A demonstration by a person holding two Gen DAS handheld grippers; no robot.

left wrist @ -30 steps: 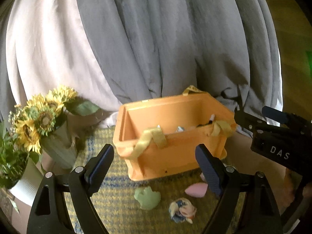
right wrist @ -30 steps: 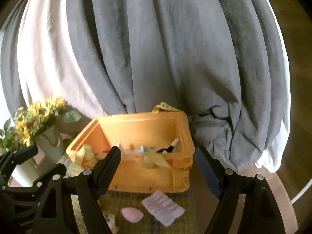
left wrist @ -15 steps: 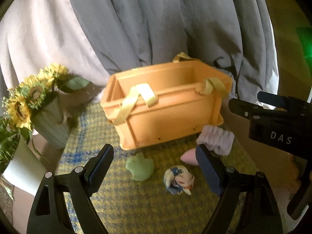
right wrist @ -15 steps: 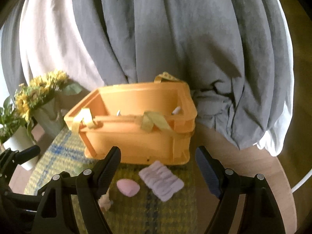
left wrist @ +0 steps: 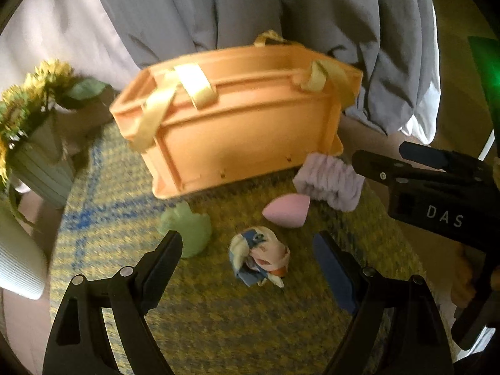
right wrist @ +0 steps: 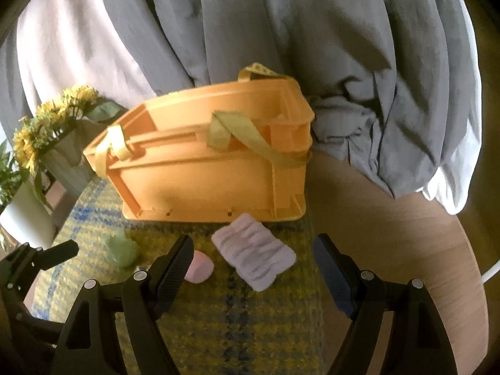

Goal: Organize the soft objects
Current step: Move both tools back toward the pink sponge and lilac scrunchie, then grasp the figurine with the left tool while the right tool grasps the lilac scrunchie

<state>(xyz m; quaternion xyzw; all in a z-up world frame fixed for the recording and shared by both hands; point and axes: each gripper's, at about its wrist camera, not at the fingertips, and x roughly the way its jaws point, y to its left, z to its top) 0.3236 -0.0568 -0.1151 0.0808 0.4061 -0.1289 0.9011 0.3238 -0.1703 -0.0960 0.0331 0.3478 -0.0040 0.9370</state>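
Jaws on both tools are spread and hold nothing: my left gripper (left wrist: 247, 256) hangs over the small patchwork cloth bundle (left wrist: 258, 255), my right gripper (right wrist: 253, 254) over the ribbed lilac fabric band (right wrist: 253, 255), which touches the crate's near wall. I judge they sit so because each piece lines up for its own pick. Four soft pieces lie on the yellow-and-blue woven mat (left wrist: 218, 318), all outside the one orange plastic crate (left wrist: 237, 118) with yellow ribbon handles: bundle, band, one pink teardrop sponge (left wrist: 286, 209), one pale green frog-shaped sponge (left wrist: 187, 228). Nothing is stowed by either tool yet.
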